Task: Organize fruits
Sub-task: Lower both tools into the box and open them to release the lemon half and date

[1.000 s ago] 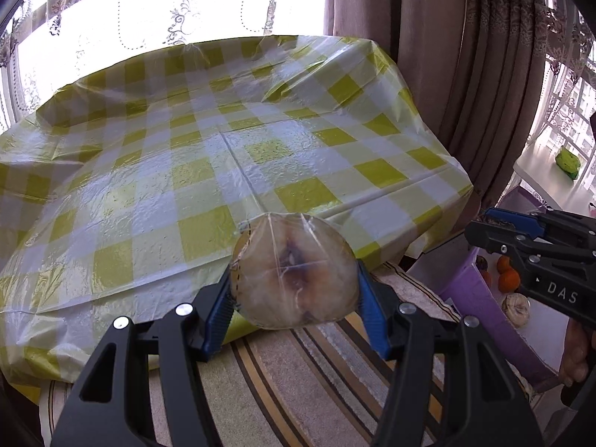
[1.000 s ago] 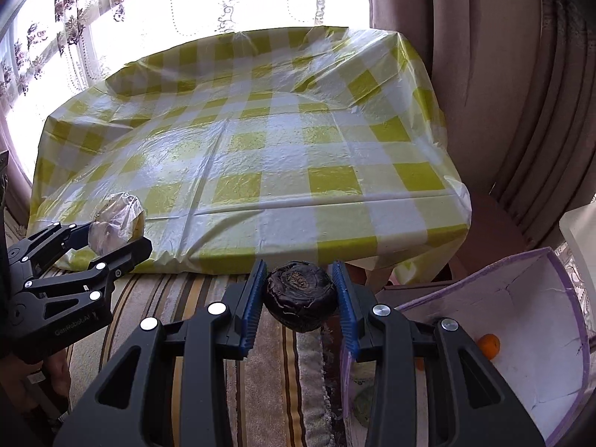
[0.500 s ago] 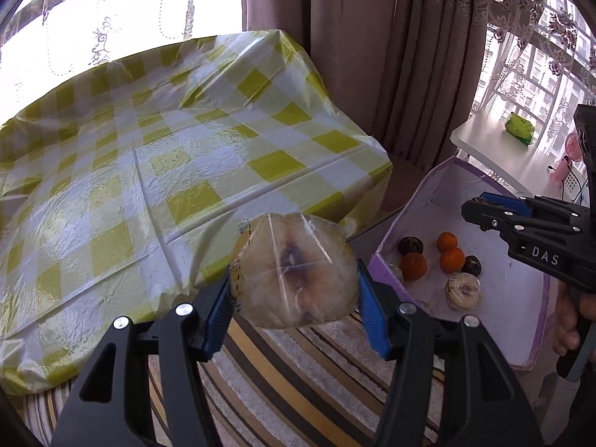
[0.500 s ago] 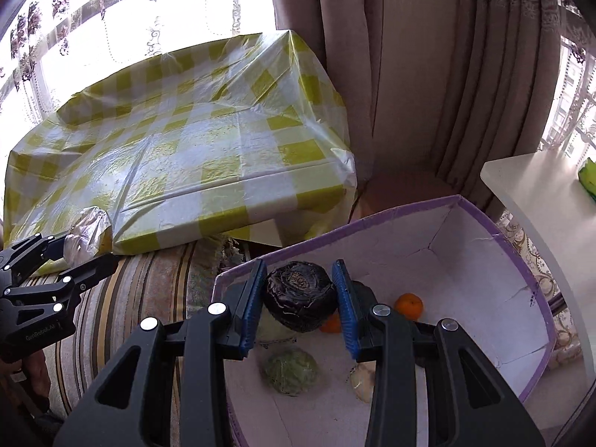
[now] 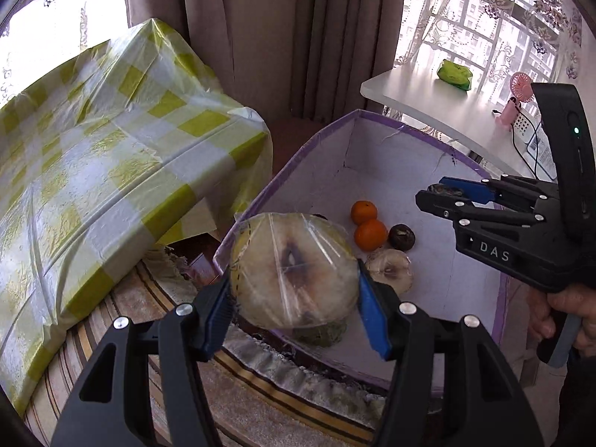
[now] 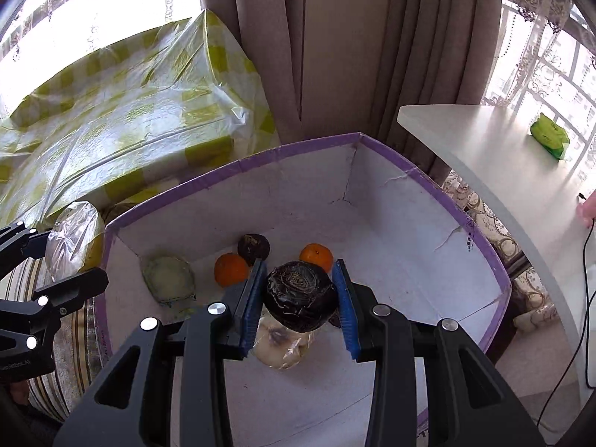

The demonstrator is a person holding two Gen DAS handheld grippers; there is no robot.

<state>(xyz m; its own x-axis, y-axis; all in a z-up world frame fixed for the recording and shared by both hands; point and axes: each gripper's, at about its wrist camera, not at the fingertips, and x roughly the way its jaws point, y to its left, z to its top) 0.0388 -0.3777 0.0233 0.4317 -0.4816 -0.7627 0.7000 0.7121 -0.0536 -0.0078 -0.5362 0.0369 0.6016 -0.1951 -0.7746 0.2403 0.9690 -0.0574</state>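
the right gripper (image 6: 300, 300), clamped on a dark wrinkled fruit (image 6: 298, 296), hangs over the purple-rimmed box (image 6: 238, 165); lower before letting go (fruit already lies beneath). the left gripper (image 5: 294, 294) pinches a plastic-wrapped fruit half (image 5: 292, 270) above the box's near rim.

Light: bright daylight through the lace-curtained windows (image 5: 484, 18), blown out white.
Glare: sheen on the yellow-checked plastic table cover (image 6: 123, 111).
Edges: fisheye bending, dark corners.
Focus: sharp throughout.
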